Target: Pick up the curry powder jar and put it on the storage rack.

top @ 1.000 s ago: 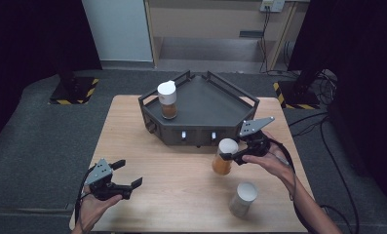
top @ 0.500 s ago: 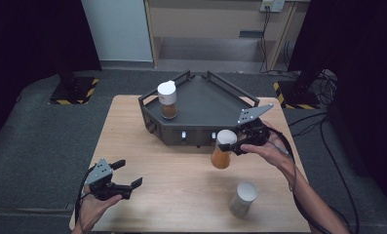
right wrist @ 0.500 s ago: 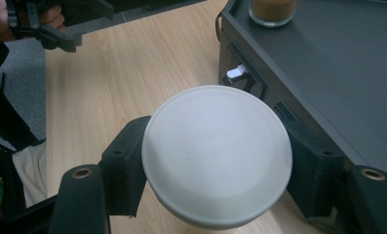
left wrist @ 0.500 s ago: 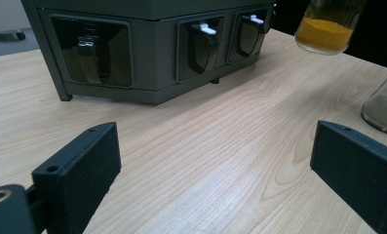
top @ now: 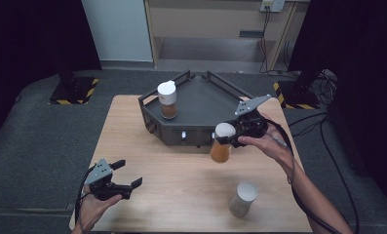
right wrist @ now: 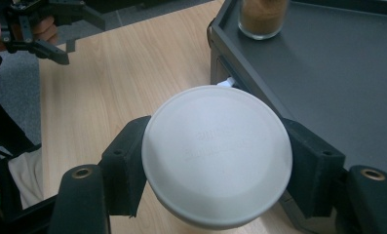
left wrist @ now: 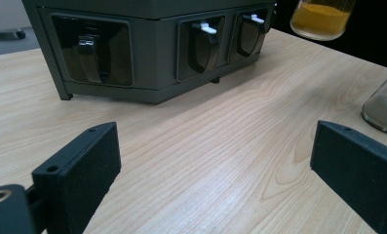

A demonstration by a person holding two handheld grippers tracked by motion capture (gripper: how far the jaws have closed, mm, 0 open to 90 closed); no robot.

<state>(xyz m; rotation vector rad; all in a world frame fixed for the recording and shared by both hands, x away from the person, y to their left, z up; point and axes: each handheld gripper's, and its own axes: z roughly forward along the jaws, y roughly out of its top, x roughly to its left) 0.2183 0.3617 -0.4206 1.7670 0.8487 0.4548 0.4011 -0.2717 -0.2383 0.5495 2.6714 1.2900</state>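
Note:
My right gripper [top: 228, 138] is shut on the white lid of a jar of orange powder [top: 221, 148], which hangs above the table just in front of the dark grey tray [top: 208, 105]. In the right gripper view the lid [right wrist: 216, 153] sits pinched between both black jaws of that gripper [right wrist: 215, 168], beside the tray's corner [right wrist: 337, 73]. A second jar with brown powder [top: 167, 100] stands upright on the tray's left side. My left gripper [top: 129, 172] rests open at the table's front left, nothing between its jaws [left wrist: 215, 165].
A third white-lidded jar with grey contents [top: 243, 199] stands on the wooden table [top: 181, 195] at the front right. The tray's front wall [left wrist: 152, 48] carries latches with white tabs. Black cables trail off the right edge.
My right gripper has lifted the orange jar off the table and carried it up towards the tray. The left gripper has stayed still.

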